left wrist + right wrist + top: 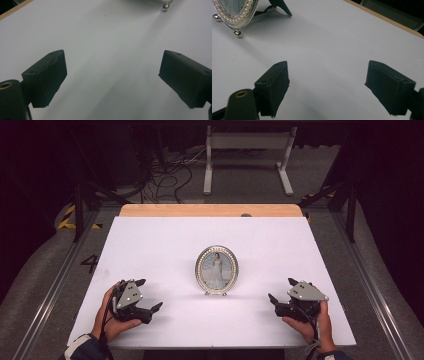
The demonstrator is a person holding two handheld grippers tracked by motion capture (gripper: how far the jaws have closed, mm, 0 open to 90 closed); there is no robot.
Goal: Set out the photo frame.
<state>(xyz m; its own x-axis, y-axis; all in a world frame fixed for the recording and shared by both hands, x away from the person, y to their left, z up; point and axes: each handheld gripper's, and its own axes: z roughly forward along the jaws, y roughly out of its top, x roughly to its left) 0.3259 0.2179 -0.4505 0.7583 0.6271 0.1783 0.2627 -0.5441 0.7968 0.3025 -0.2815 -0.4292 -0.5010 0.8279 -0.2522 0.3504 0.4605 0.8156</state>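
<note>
An oval silver picture frame (216, 270) edged with pearls stands upright in the middle of the white table (165, 240), on small ball feet. Its lower rim and black back stand show in the right gripper view (234, 15); one ball foot (165, 7) shows at the top of the left gripper view. My left gripper (149, 294) rests near the front left, held in a hand, jaws wide apart with nothing between them (112, 77). My right gripper (281, 290) rests near the front right, likewise open and empty (327, 87). Both sit well apart from the frame.
A wooden strip (210, 210) runs along the table's far edge. Beyond it stand a white metal stand (247, 155) and loose cables (170, 175) on the floor. Dark rails (75, 215) flank the table.
</note>
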